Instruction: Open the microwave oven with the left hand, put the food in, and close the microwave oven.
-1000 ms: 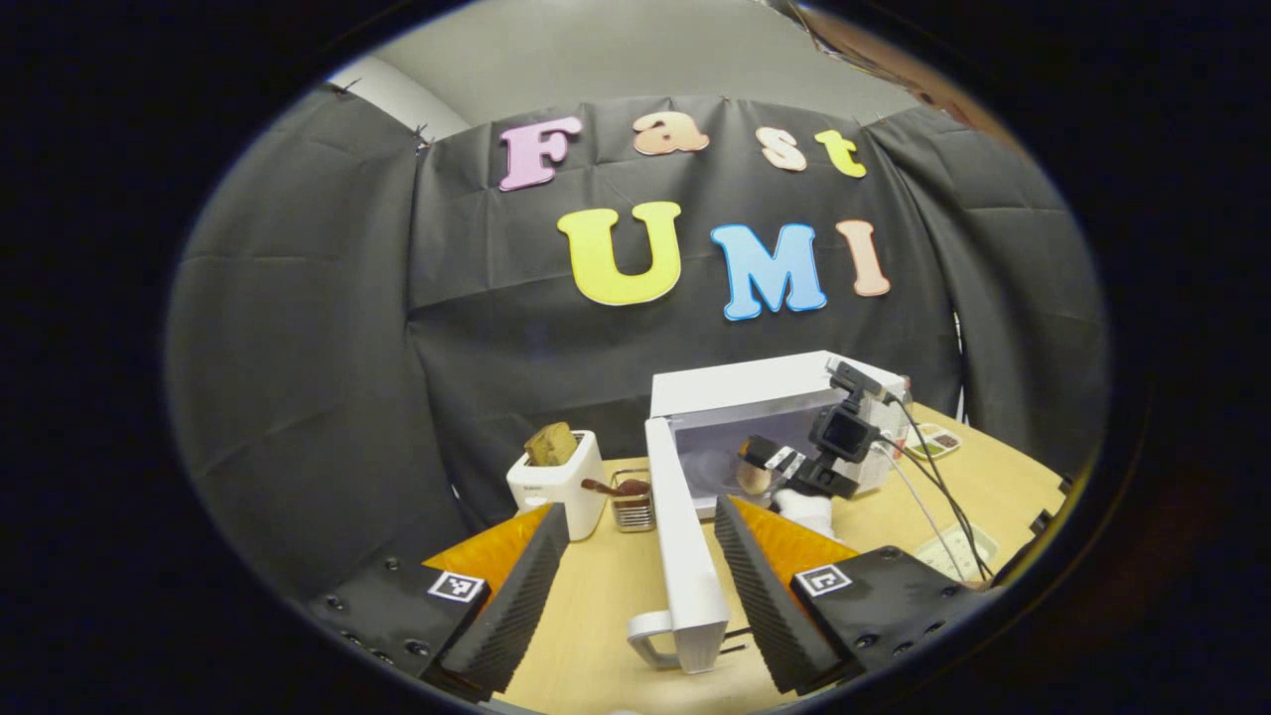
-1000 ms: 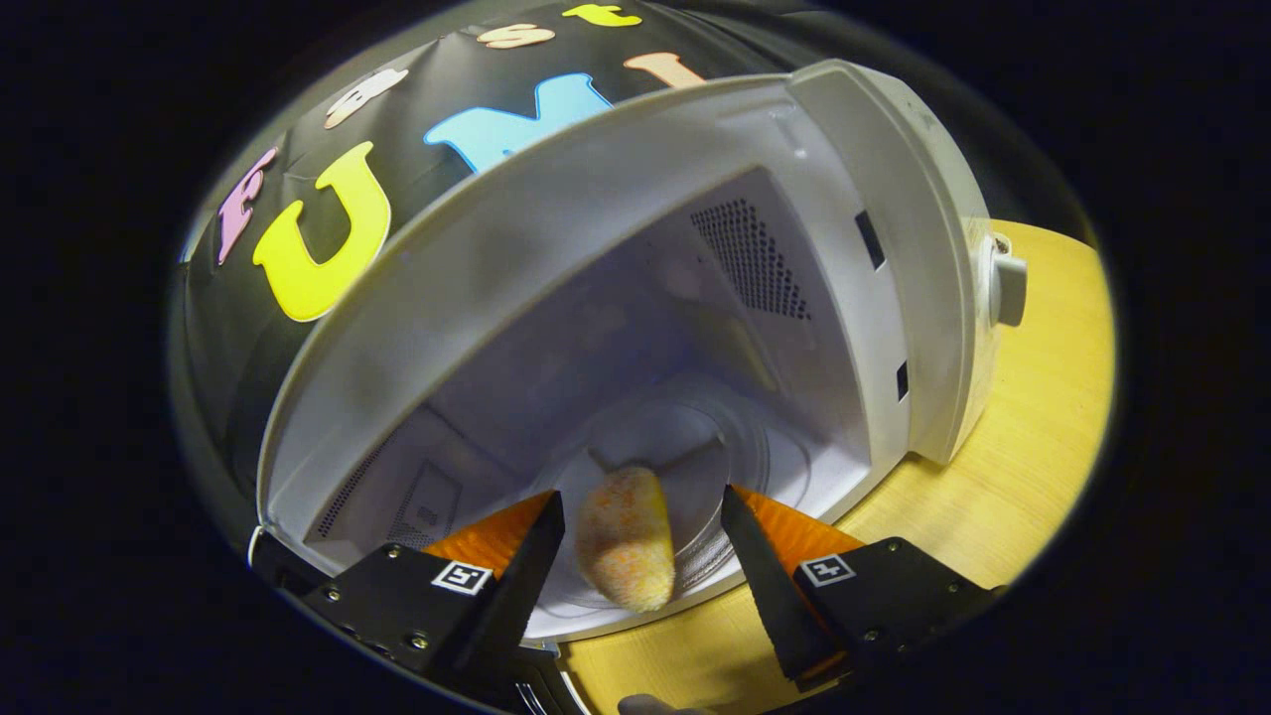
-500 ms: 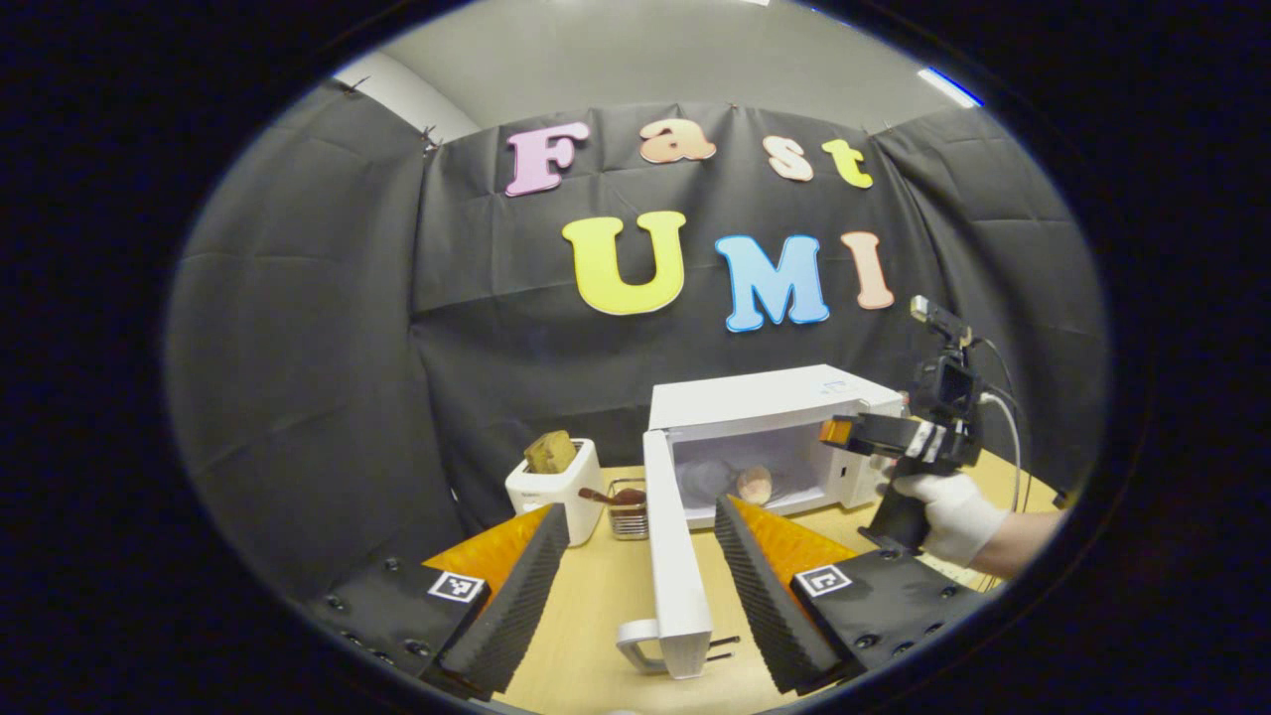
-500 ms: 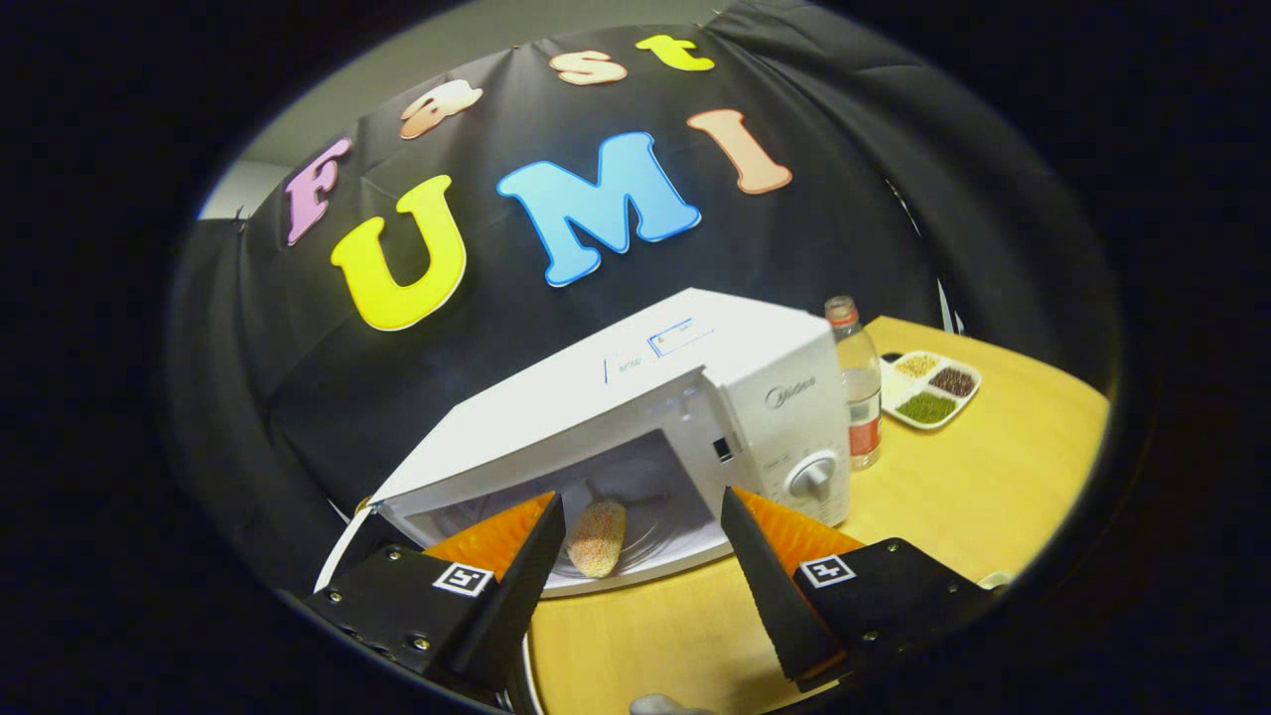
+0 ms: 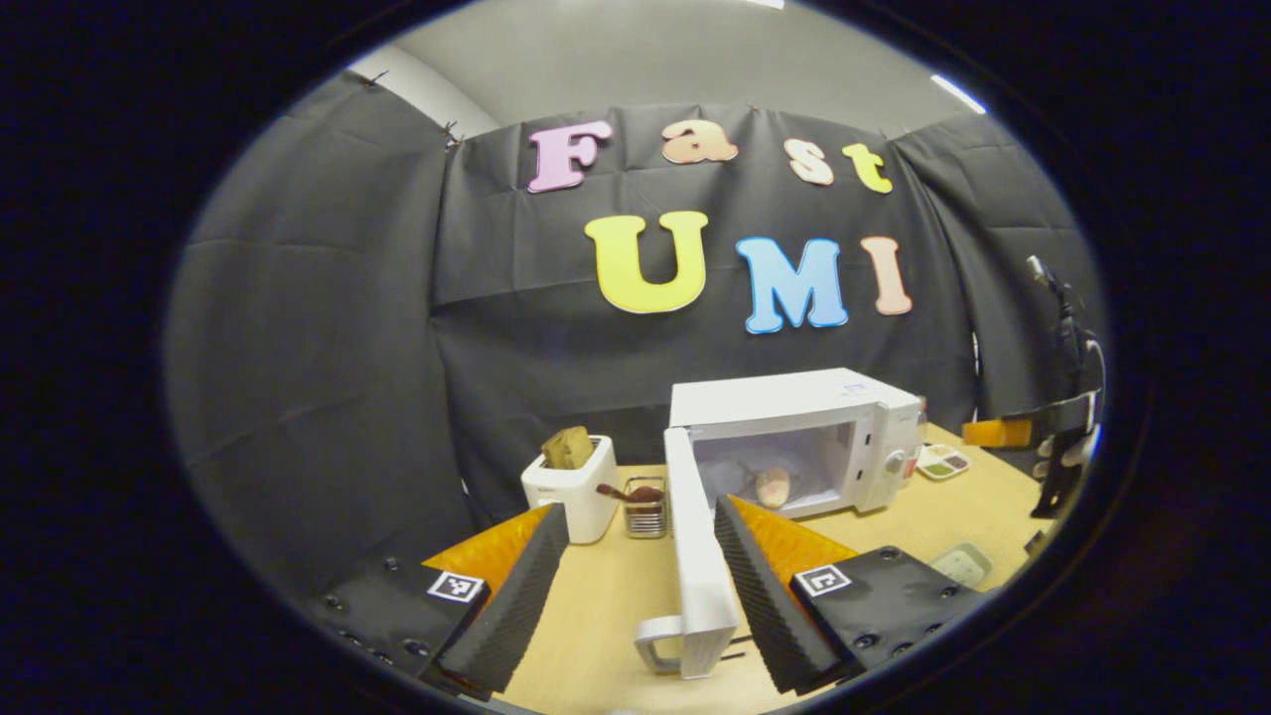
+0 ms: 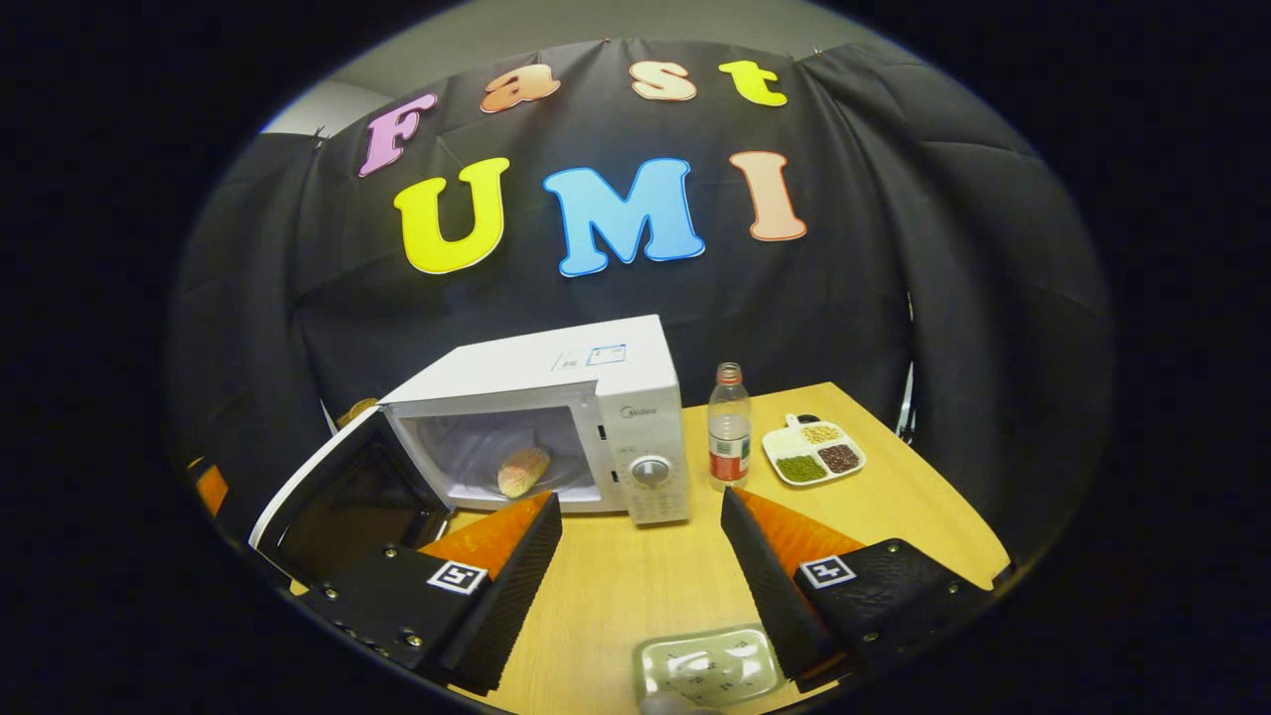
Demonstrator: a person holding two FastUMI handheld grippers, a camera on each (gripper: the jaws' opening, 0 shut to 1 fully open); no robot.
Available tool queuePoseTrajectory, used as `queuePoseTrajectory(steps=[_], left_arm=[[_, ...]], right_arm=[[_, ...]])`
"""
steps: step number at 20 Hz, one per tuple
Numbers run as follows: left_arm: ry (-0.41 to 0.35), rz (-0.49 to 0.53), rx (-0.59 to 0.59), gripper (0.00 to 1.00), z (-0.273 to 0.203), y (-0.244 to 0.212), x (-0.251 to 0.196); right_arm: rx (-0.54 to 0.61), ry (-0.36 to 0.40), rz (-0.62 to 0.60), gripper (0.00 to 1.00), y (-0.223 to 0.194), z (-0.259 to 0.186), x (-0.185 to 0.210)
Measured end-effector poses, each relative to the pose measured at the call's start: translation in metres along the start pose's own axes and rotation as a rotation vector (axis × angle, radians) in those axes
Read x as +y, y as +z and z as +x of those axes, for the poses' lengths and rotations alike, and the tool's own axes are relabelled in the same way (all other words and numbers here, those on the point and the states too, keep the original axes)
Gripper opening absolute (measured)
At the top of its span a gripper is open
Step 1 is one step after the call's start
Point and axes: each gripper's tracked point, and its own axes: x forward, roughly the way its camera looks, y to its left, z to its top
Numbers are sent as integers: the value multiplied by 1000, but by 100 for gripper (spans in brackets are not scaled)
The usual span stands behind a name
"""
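In the left gripper view, a boxy white toaster [image 5: 569,490] sits left of centre. The left gripper [image 5: 635,586] gapes around the microwave's [image 5: 794,437] flat door [image 5: 695,576]. The right gripper [image 6: 640,586] gapes too; the oval, speckled food [image 6: 523,471] lies inside, mid-frame.

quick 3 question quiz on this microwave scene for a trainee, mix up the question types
1. True or false: the microwave door is shut.
2. Where does the food lie? A) on the table B) inside the microwave C) in the right claw
3. Fill in: beside the microwave stands a ___, then a divided dish.

Key: 1 false; 2 B; 3 bottle.
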Motion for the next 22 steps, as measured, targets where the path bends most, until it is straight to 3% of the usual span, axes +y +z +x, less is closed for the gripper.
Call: queuePoseTrajectory(steps=[5,11,17,22], left_arm=[[71,-2,25,100,-4,-30,41],[107,16,62,100,-5,-74,58],[107,0,122,100,-2,-120,54],[82,13,129,98,3,-127,41]], right_arm=[[-1,-53,-40,99,22,-40,-34],[-68,-50,-56,98,62,-67,-37],[-58,-30,-54,98,65,-77,-31],[-59,-40,-46,98,63,-85,-37]])
